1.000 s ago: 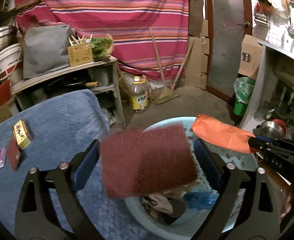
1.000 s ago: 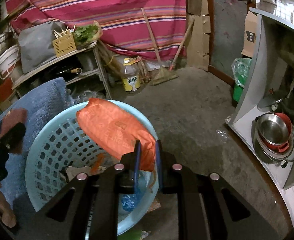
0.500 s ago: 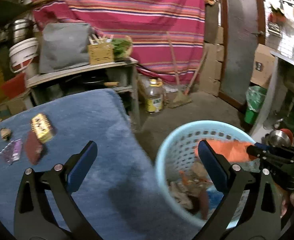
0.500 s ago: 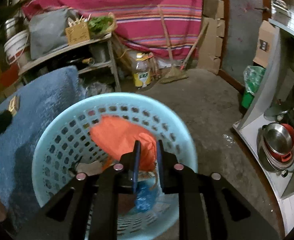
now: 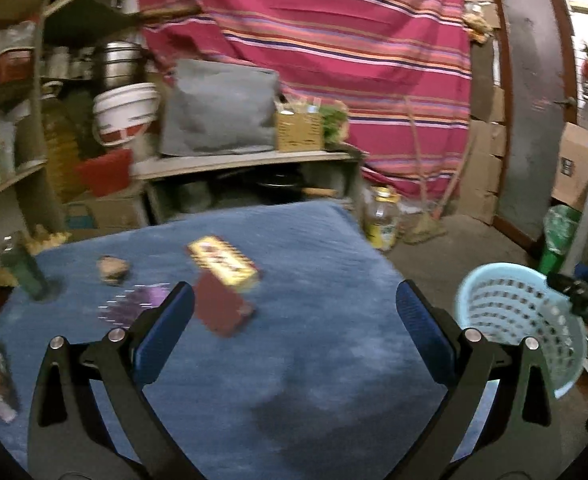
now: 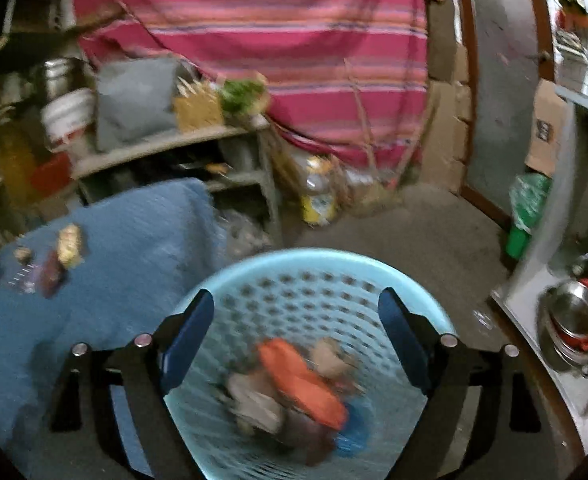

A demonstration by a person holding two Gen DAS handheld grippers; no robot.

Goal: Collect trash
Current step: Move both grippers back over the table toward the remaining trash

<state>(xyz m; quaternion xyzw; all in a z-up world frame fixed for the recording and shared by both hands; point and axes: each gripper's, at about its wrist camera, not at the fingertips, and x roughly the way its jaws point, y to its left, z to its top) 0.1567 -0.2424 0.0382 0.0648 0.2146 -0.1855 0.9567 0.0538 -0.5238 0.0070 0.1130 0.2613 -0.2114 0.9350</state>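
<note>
The left gripper [image 5: 294, 320] is held wide open and empty over the blue cloth [image 5: 313, 360], where a dark red pad [image 5: 222, 308], a yellow packet [image 5: 224, 264] and a purple wrapper [image 5: 134, 306] are seen lying close together. The right gripper [image 6: 295, 332] — likewise spread, nothing gripped — is poised above the light-blue basket [image 6: 313, 276], in which an orange bag [image 6: 301, 384] is seen among other trash.

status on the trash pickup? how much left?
Done: orange bag and other scraps lie in the basket. In hand: nothing; left gripper and right gripper have open jaws. Left on the blue cloth: yellow packet, maroon pad, purple wrapper.
</note>
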